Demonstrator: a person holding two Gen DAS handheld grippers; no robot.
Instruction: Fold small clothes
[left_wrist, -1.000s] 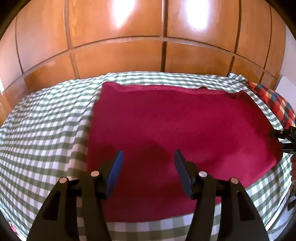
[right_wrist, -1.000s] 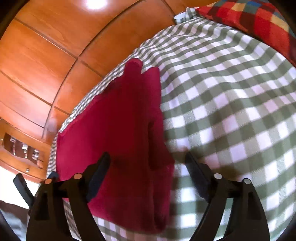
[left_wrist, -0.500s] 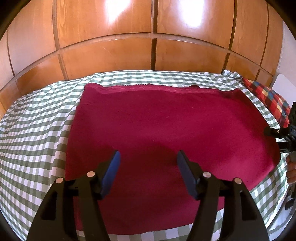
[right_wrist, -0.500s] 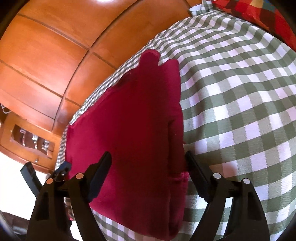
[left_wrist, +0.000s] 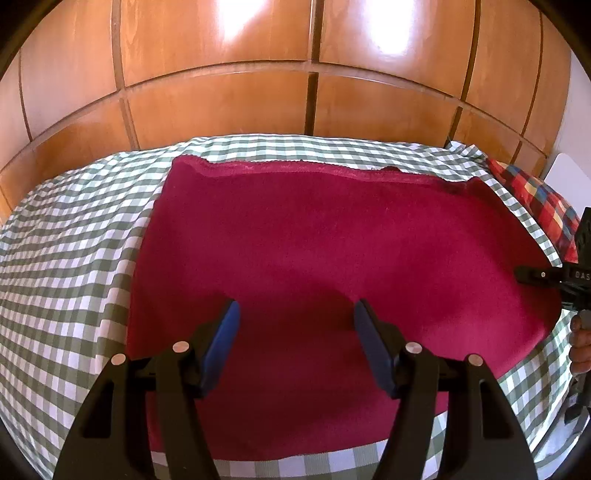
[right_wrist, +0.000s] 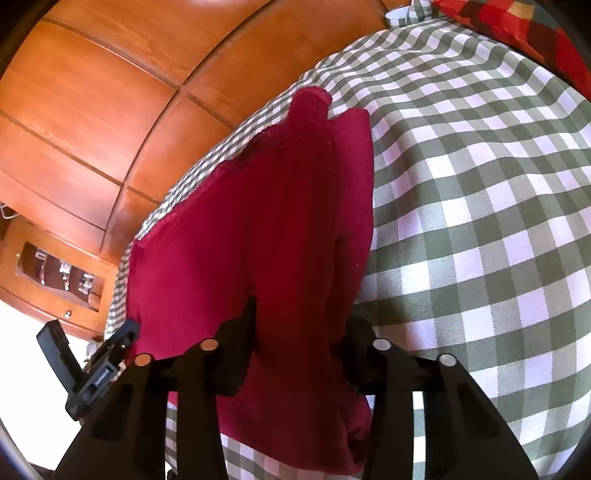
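Note:
A dark red cloth lies spread flat on the green and white checked bed cover. My left gripper is open and empty, held above the cloth's near half. My right gripper is open with its fingers set around the cloth's near right end, which bulges up between them. The right gripper also shows at the right edge of the left wrist view, at the cloth's right edge. The left gripper's body shows at the lower left of the right wrist view.
A wooden panelled headboard rises behind the bed. A red, blue and yellow checked pillow lies at the bed's far right corner. A wooden bedside cabinet stands left of the bed in the right wrist view.
My right gripper has come down and forward onto the cloth's end, so the cloth now sits between its fingers. My left gripper has drifted slightly over the cloth and stays open.

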